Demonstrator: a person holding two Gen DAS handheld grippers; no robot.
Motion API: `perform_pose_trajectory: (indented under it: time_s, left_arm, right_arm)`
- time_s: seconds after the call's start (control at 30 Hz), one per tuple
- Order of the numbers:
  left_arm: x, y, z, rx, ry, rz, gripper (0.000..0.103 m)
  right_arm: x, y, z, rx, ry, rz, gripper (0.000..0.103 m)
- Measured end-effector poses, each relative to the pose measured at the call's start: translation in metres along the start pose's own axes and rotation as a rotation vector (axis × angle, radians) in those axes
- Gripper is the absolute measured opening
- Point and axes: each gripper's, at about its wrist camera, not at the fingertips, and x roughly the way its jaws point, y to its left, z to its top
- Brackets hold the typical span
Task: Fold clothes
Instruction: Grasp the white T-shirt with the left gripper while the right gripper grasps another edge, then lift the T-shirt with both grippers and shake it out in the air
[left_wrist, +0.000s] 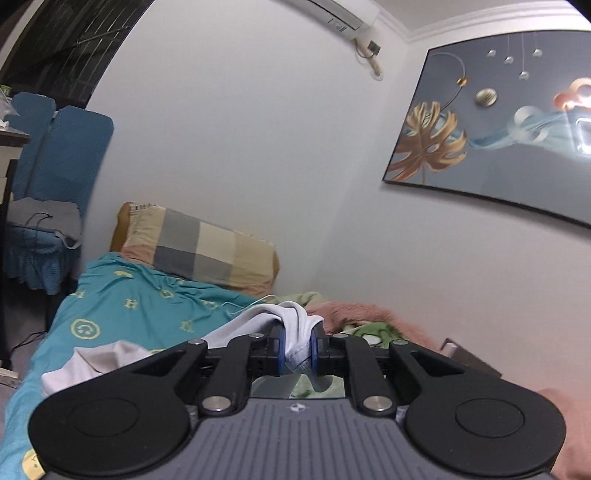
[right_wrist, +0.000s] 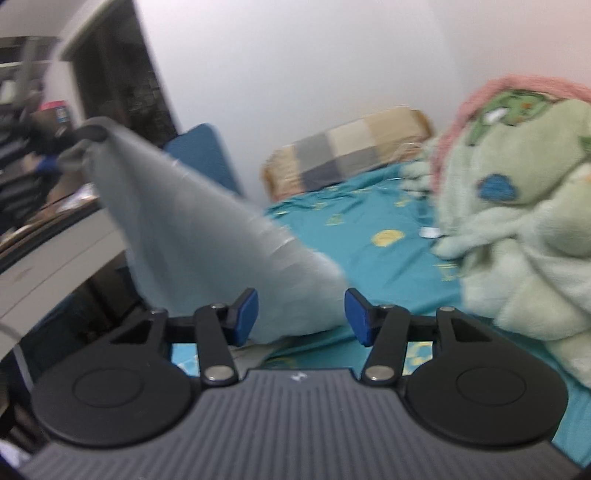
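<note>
Our left gripper (left_wrist: 297, 349) pinches the soft white cloth (left_wrist: 291, 319) up high; our right gripper (right_wrist: 301, 315) hangs wide apart over the bed (right_wrist: 369, 254).

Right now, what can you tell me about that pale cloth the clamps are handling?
The pale garment looks like thin, soft, white-grey fabric with a stitched hem. The left gripper pinches a bunched fold of it between blue pads, lifting it above the teal bedsheet. In the right wrist view it hangs stretched like a sheet, reaching down between the right gripper's open fingers, which are not closed on it.

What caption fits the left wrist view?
Left claw shut on a white garment above a teal bedsheet.
</note>
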Motion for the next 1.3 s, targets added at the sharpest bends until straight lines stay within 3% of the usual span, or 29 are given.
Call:
perform_pose_trajectory:
  time_s: [0.1, 0.2, 0.4, 0.53, 0.57, 0.6, 0.63, 0.73, 0.93, 0.97, 1.07, 1.2, 1.3]
  left_arm:
    - [0.000, 0.026, -0.014, -0.044, 0.001, -0.036, 0.014]
    - [0.013, 0.066, -0.032, -0.119, 0.001, -0.053, 0.014]
    - [0.035, 0.136, -0.046, -0.210, 0.021, -0.032, 0.014]
    - [0.034, 0.166, -0.048, -0.244, 0.020, -0.003, 0.015]
    - [0.034, 0.172, -0.049, -0.246, 0.024, 0.020, 0.015]
    - [0.033, 0.178, -0.050, -0.248, 0.027, 0.042, 0.015]
    - [0.033, 0.184, -0.051, -0.251, 0.031, 0.064, 0.015]
    - [0.040, 0.179, -0.057, -0.221, 0.076, 0.094, 0.015]
    - [0.053, 0.168, -0.070, -0.161, 0.166, 0.153, 0.016]
    - [0.055, 0.167, -0.072, -0.150, 0.181, 0.163, 0.017]
    - [0.056, 0.144, -0.092, 0.013, 0.221, 0.186, 0.023]
    - [0.058, 0.113, -0.119, 0.230, 0.274, 0.217, 0.029]
    - [0.059, 0.090, -0.139, 0.394, 0.313, 0.238, 0.037]
  right_arm:
    - [0.008, 0.018, -0.008, -0.019, 0.055, 0.106, 0.056]
    - [0.028, 0.040, -0.020, -0.037, 0.133, 0.142, 0.056]
    - [0.096, 0.071, -0.029, 0.108, 0.156, 0.197, 0.056]
    - [0.146, 0.087, -0.046, 0.125, 0.215, 0.125, 0.052]
    - [0.153, 0.089, -0.051, 0.107, 0.223, 0.099, 0.044]
    - [0.154, 0.088, -0.053, 0.088, 0.235, 0.070, 0.024]
    - [0.154, 0.087, -0.053, 0.071, 0.251, 0.040, 0.012]
    - [0.142, 0.079, -0.048, 0.039, 0.270, -0.029, 0.008]
    - [0.088, 0.047, 0.001, 0.012, 0.283, -0.072, 0.008]
    - [0.081, 0.041, 0.009, 0.005, 0.282, -0.080, 0.008]
    - [0.073, 0.011, 0.021, 0.050, 0.294, -0.067, 0.008]
    - [0.072, -0.025, 0.012, 0.223, 0.315, -0.001, 0.008]
    - [0.072, -0.034, 0.011, 0.283, 0.308, 0.046, 0.008]
